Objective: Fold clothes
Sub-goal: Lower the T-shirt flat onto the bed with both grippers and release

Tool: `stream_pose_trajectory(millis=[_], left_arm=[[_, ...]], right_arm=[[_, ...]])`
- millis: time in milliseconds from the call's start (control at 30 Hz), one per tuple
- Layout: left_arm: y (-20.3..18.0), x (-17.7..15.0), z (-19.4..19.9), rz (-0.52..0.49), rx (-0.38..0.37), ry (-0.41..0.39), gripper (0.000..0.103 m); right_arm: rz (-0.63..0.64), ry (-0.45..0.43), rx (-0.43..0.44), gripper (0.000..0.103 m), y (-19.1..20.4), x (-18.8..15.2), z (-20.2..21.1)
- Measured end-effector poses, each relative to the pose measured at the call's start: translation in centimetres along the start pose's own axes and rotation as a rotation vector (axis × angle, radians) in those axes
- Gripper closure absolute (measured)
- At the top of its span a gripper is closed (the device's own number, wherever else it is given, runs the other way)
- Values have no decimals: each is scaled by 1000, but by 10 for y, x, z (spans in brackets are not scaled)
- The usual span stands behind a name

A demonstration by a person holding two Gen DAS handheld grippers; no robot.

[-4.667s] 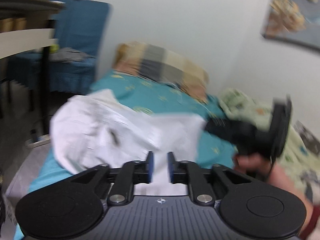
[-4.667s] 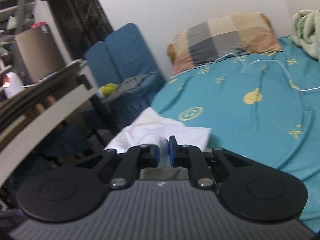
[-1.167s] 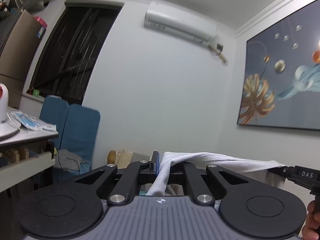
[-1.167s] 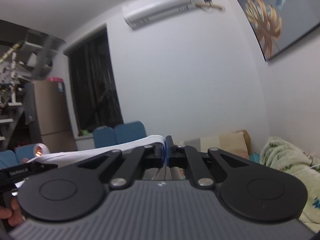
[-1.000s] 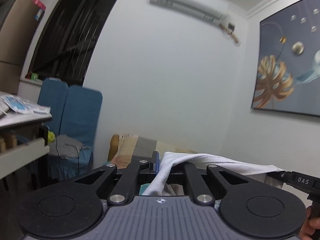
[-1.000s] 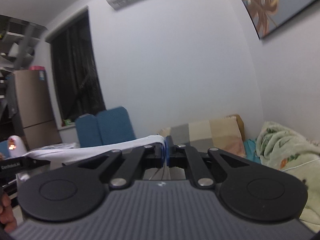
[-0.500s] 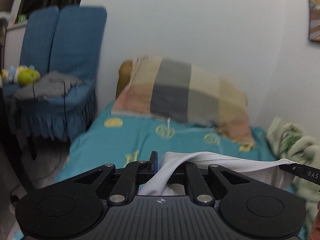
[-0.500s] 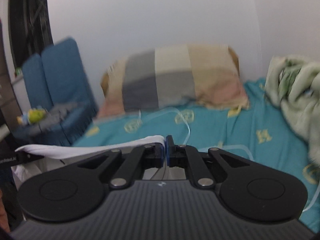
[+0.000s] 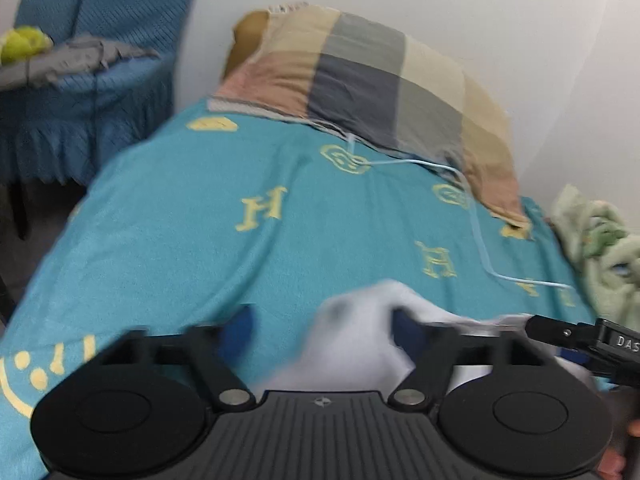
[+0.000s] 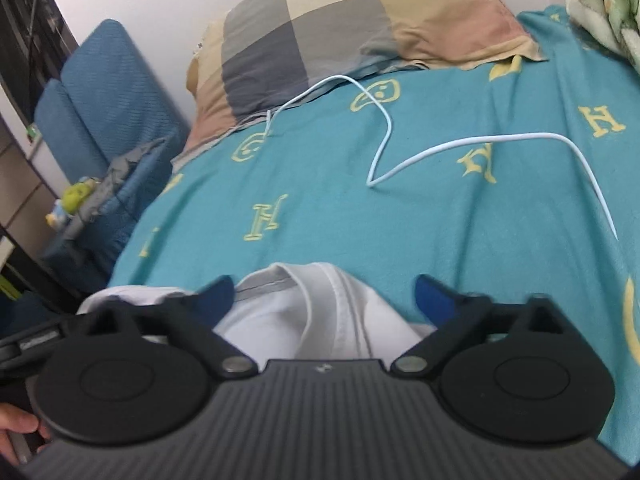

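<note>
Both tongs, left [image 9: 320, 326] and right [image 10: 324, 294], have just spread, dropping the white shirt [image 10: 304, 312] onto the bed [image 10: 400, 220]; folding can start.

White garment [image 10: 320, 312] crumpled on bed

Bed [image 10: 400, 220]: shirt [image 10: 320, 312], pillow [image 10: 340, 16], cable [image 10: 440, 148]

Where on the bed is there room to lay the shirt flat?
The teal blanket is bare between the white shirt and the checked pillow, left of the white cable. It is crowded on the right: the cable loops there, and the green blanket fills the far corner.
</note>
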State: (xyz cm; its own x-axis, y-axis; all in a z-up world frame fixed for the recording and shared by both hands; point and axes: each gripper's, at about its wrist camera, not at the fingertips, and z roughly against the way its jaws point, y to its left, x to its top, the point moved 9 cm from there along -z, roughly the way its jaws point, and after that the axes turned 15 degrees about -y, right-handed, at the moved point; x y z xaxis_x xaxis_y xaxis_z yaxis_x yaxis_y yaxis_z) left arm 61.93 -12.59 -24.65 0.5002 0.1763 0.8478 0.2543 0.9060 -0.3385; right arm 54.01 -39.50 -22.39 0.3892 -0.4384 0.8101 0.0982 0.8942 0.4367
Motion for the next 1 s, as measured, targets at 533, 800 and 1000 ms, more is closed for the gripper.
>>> stream_pose_trajectory(millis=[533,800,1000], left_arm=[[8,23,282,163,58,-50,14],[48,-41,414,439,143,-84,15],[77,-75,441,559,220,-57,20]], right_arm=[[10,-37,12,3,50,-21,228],[-10,-100,28,3,73,-62,379],[-65,-92,25,3,70,-108,440]])
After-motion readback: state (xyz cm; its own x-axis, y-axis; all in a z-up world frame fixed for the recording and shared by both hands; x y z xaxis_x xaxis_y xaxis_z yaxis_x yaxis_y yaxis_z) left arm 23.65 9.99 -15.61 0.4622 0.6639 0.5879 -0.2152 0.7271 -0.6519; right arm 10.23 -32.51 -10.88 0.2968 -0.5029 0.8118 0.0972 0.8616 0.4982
